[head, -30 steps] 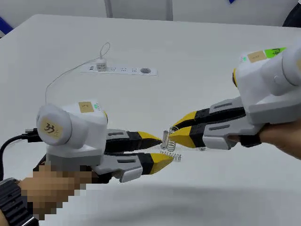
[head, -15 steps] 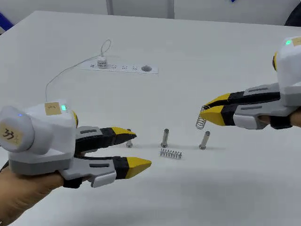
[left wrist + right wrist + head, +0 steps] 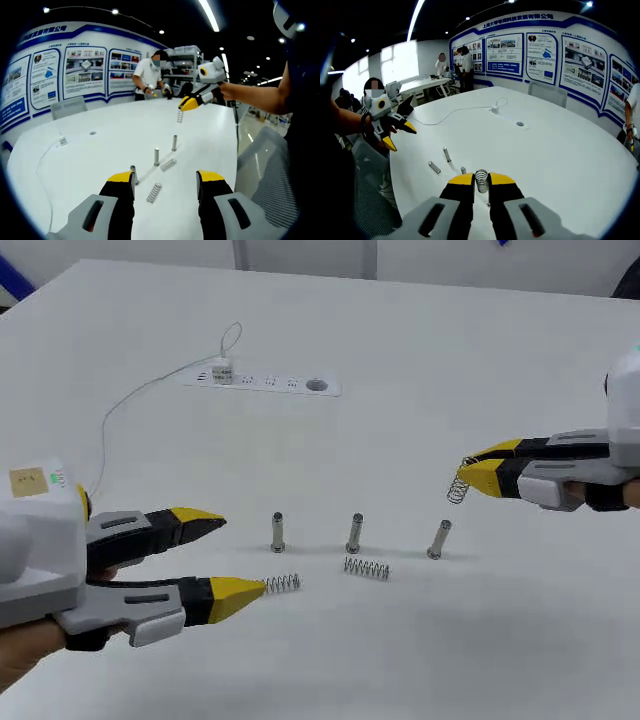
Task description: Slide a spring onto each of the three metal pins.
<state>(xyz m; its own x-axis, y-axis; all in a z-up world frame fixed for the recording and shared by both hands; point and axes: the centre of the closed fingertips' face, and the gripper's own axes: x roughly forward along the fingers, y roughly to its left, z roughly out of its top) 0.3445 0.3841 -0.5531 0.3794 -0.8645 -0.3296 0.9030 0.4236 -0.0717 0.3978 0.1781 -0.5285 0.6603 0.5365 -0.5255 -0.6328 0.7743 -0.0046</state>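
Held spring (image 3: 458,488) clear of 3 pins (image 3: 354,533)

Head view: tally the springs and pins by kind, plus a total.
Pins: 3, all upright and bare
Springs: 3, one spring held in the right gripper, one lying by the middle pin, one lying in front of the left gripper
Total: 6

left of the middle pin (image 3: 354,532), the left gripper (image 3: 243,555) runs off the edge; right of it, the right gripper (image 3: 466,470) does too
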